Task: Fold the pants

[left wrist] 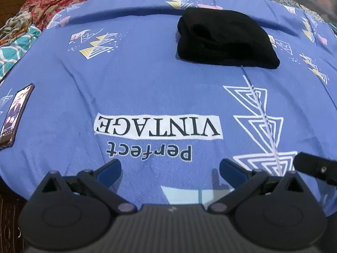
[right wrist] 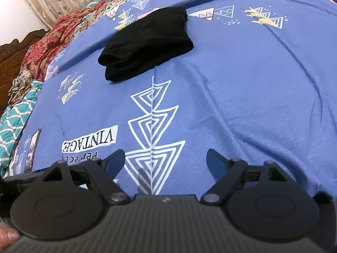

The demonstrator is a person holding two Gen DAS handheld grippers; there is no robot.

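The black pants (left wrist: pixel 225 38) lie folded into a compact bundle on the far part of the blue printed bedsheet (left wrist: pixel 147 80), well apart from both tools. The left hand-held gripper (left wrist: pixel 170 168) hangs over the sheet's "Perfect VINTAGE" print with its jaws wide and empty; the right hand-held gripper (right wrist: pixel 165 160) is likewise spread wide, holding nothing. A phone (left wrist: pixel 14 113) rests near the sheet's left edge, beside rumpled patterned blankets (left wrist: pixel 48 2).

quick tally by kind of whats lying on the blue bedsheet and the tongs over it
folded black pants: 1
phone: 1
tongs: 2, left tongs and right tongs, both open and empty
total: 4
All of it sits on or over the blue bedsheet.
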